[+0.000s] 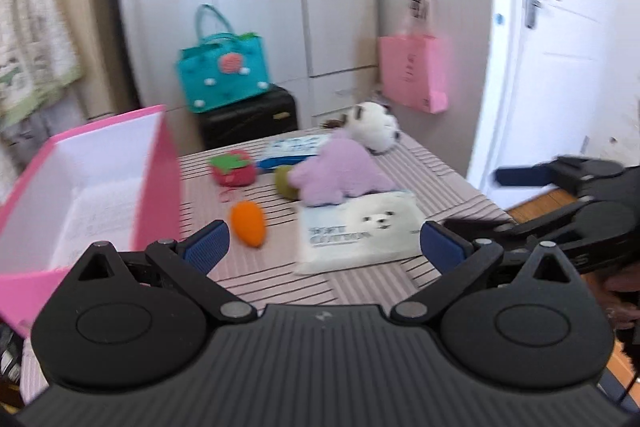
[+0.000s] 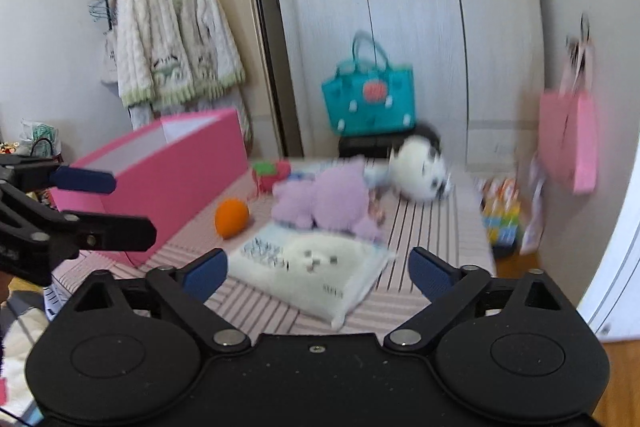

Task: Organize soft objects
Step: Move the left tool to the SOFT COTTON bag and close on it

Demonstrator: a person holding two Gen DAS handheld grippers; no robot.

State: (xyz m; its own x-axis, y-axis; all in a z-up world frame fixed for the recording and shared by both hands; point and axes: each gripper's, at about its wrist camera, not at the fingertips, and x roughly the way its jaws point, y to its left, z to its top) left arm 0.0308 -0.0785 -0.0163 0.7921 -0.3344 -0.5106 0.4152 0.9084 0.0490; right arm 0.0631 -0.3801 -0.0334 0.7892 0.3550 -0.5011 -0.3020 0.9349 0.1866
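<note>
Striped surface w/ toys all loose: carrot, purple plush, cotton pack. Pink box looks empty. Both my tools, left & right, wide open, holding nothing. Nothing sorted yet.

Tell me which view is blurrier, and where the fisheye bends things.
Right wrist view: blurrier, the white plush and the pack smeared, the wardrobe doors bowed, dark corners. Left wrist view: milder blur, the carrot soft-edged, the door leaning and washed out by bright light.
</note>
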